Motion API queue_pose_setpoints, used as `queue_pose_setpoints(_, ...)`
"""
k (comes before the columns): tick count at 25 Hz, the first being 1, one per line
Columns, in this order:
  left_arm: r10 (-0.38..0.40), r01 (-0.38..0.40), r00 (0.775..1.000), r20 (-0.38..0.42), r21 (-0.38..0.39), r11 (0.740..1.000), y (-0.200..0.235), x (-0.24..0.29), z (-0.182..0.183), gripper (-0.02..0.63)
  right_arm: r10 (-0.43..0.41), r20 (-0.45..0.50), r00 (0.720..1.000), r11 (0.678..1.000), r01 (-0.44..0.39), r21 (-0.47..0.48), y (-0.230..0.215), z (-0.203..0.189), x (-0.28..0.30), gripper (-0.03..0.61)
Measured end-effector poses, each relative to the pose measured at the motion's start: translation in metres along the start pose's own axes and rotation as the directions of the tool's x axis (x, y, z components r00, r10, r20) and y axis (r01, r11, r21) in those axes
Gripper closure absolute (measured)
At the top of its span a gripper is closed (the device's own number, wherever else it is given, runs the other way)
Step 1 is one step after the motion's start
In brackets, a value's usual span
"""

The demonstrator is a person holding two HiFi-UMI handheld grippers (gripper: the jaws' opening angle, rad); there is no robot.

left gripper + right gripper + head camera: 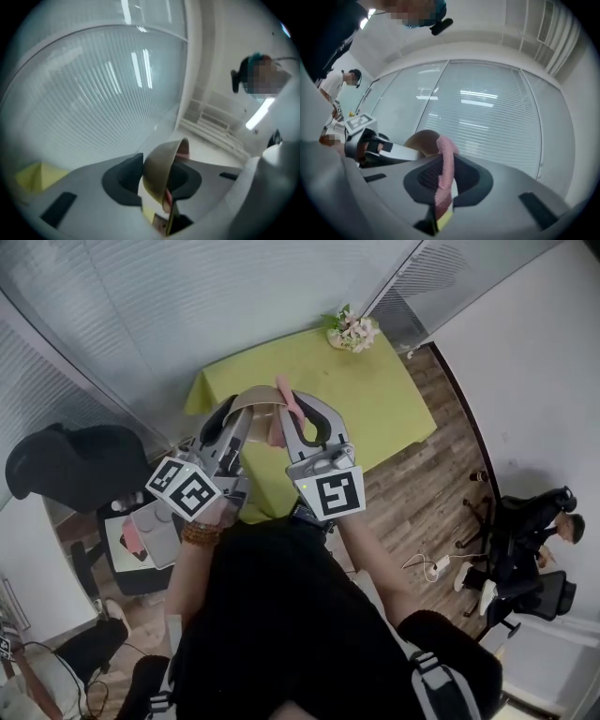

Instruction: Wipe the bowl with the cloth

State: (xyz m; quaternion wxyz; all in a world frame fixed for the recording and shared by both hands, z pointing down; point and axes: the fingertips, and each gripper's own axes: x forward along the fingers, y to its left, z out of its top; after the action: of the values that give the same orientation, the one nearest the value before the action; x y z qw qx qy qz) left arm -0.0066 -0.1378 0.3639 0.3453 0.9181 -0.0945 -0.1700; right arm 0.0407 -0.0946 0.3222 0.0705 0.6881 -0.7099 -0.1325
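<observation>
Evidently wiping was under way, not shown finished: left gripper (155,182) clamped the tan bowl (160,168) by its wall, right gripper (446,183) clamped the pink cloth (446,159) at that bowl's rim.

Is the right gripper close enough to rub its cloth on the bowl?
Probably yes: the right gripper pinches the cloth right beside the bowl, which the left gripper holds up, and nothing shows between them.

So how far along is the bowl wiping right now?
Picking up looks done: the left gripper clamps the bowl by its rim, the right gripper pinches the pink cloth, both above the green table. In hand: cloth right beside the bowl. Left: likely more wiping; how clean the bowl is doesn't show.
</observation>
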Motion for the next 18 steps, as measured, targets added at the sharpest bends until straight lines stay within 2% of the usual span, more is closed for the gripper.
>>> queue_pose_setpoints(1,0.000,0.009,0.997,-0.078,0.104,0.995,-0.002,0.003,-0.008,0.506,0.007,-0.052,0.999,0.996,-0.012,-0.091,-0.002,-0.009,-0.001,0.558)
queue_pose_setpoints(2,0.019,0.010,0.991,-0.134,0.212,0.977,-0.004,0.004,-0.012,0.506,0.004,-0.109,0.994,0.976,-0.028,-0.216,-0.002,-0.017,-0.002,0.558)
queue_pose_setpoints(3,0.055,0.001,0.985,-0.162,0.323,0.947,-0.005,0.004,-0.014,0.506,-0.010,-0.145,0.989,0.939,-0.041,-0.342,-0.001,-0.021,-0.004,0.558)
queue_pose_setpoints(4,0.097,-0.012,0.980,-0.174,0.437,0.899,-0.007,0.004,-0.014,0.508,-0.023,-0.149,0.989,0.893,-0.047,-0.447,0.003,-0.020,-0.004,0.558)
queue_pose_setpoints(5,0.142,-0.019,0.973,-0.181,0.551,0.834,-0.009,0.004,-0.015,0.511,-0.025,-0.142,0.990,0.847,-0.054,-0.529,0.007,-0.018,-0.004,0.558)
queue_pose_setpoints(7,0.238,-0.019,0.953,-0.190,0.743,0.669,-0.014,0.007,-0.019,0.535,-0.014,-0.133,0.991,0.759,-0.076,-0.646,0.015,-0.013,-0.005,0.558)
queue_pose_setpoints(8,0.287,-0.019,0.939,-0.188,0.807,0.591,-0.014,0.008,-0.020,0.548,-0.009,-0.132,0.991,0.721,-0.085,-0.688,0.019,-0.011,-0.005,0.558)
queue_pose_setpoints(9,0.324,-0.020,0.928,-0.183,0.845,0.535,-0.013,0.009,-0.021,0.578,-0.006,-0.131,0.991,0.690,-0.091,-0.718,0.022,-0.010,-0.006,0.558)
queue_pose_setpoints(10,0.341,-0.023,0.923,-0.179,0.858,0.513,-0.012,0.009,-0.020,0.581,-0.006,-0.129,0.992,0.671,-0.092,-0.736,0.024,-0.008,-0.006,0.558)
queue_pose_setpoints(11,0.338,-0.030,0.924,-0.178,0.849,0.527,-0.014,0.010,-0.018,0.586,-0.008,-0.123,0.992,0.665,-0.086,-0.742,0.025,-0.007,-0.007,0.558)
queue_pose_setpoints(13,0.298,-0.050,0.940,-0.165,0.798,0.600,-0.019,0.009,-0.011,0.592,-0.014,-0.100,0.995,0.686,-0.063,-0.725,0.025,-0.002,-0.008,0.558)
queue_pose_setpoints(15,0.253,-0.075,0.960,-0.123,0.754,0.652,-0.027,0.007,-0.001,0.591,-0.020,-0.062,0.998,0.713,-0.029,-0.701,0.026,0.007,-0.010,0.558)
queue_pose_setpoints(18,0.175,-0.101,0.983,-0.049,0.651,0.752,-0.034,0.003,0.013,0.580,-0.018,-0.003,1.000,0.785,0.012,-0.619,0.025,0.021,-0.012,0.557)
